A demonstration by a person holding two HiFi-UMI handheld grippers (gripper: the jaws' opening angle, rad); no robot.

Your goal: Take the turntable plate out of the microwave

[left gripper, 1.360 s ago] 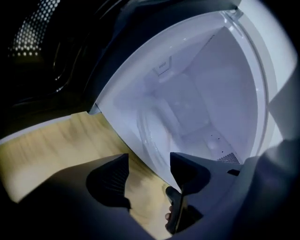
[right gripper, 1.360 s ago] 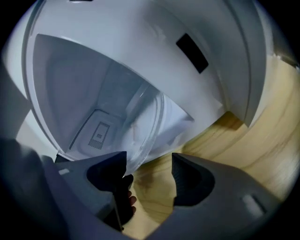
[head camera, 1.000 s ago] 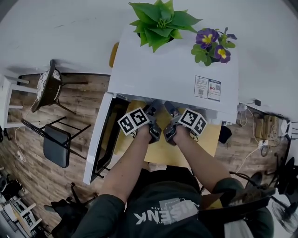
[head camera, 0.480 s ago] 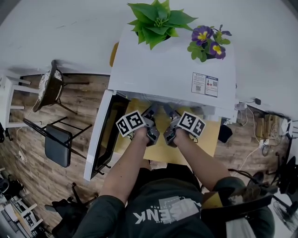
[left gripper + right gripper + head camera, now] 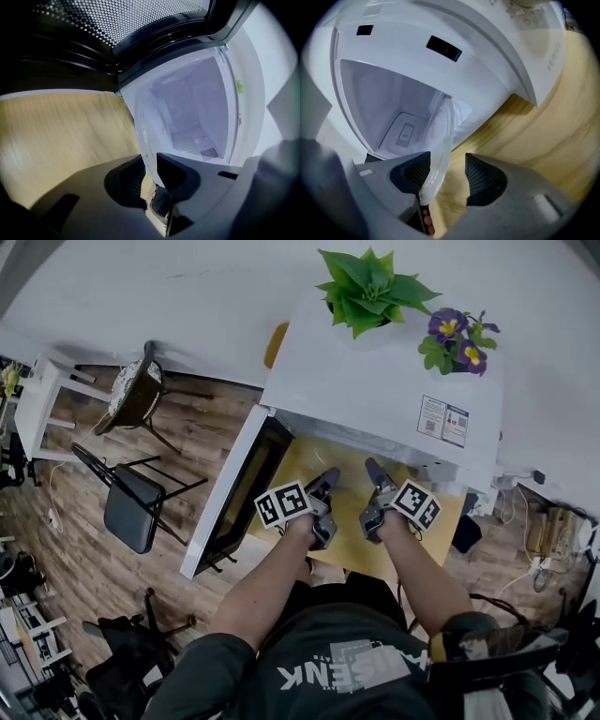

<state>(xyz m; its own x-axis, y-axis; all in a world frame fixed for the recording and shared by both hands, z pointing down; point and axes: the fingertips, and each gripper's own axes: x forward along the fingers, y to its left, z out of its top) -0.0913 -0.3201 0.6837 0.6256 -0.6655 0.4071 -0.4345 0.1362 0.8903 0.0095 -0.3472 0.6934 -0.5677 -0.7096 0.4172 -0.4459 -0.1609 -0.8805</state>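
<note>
Balance called for two grips: left tool (image 5: 150,160), jaws just closing, pinched the turntable plate (image 5: 146,138) at its left rim; right tool (image 5: 447,159), also closing, straddled the right rim, not yet clamped.

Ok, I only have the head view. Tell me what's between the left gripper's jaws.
Observer: The left gripper has the turntable plate's rim between its pads; its jaws have just been closing and now pinch it.
Operator: Now the right one.
Observer: The right gripper straddles the rim too, jaws just closing, but the rim lies against one pad only; the other stands clear.
Operator: Say where the plate sits.
Observer: In front of the open microwave cavity; whether its far edge is inside, I can't tell.
</note>
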